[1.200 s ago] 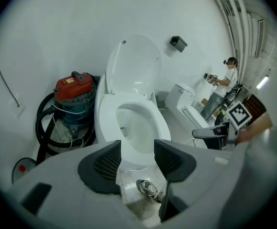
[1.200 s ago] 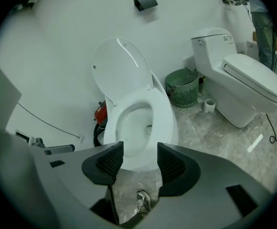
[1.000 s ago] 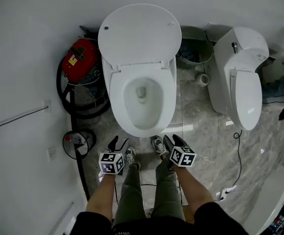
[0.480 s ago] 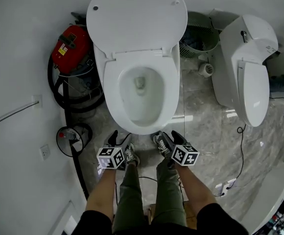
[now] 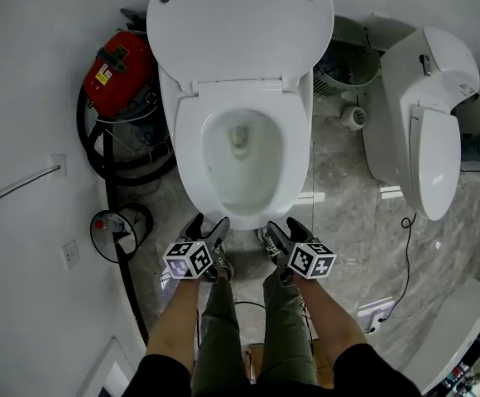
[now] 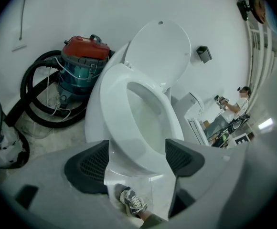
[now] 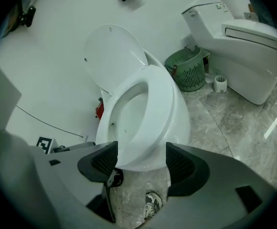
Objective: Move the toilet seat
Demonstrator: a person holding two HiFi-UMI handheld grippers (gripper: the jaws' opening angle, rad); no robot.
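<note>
A red vacuum (image 5: 116, 69) stands far left by the wall. The left gripper (image 5: 208, 225) hangs at the toilet's near rim. Its jaws have just been opening and are spread wide with nothing pinched; the bowl front merely shows between them. The seat (image 5: 189, 151) lies flat on the bowl, with the lid (image 5: 240, 23) raised against the wall, its far edge cut off. The right gripper (image 5: 284, 231) mirrors the left, its jaws also just opening, fairly wide and empty. Both seem placed to take the seat's front lip from 2 sides. Whether a pad touches the rim is unclear. A basket (image 5: 352, 56) and another toilet (image 5: 426, 122) stand at the right.
</note>
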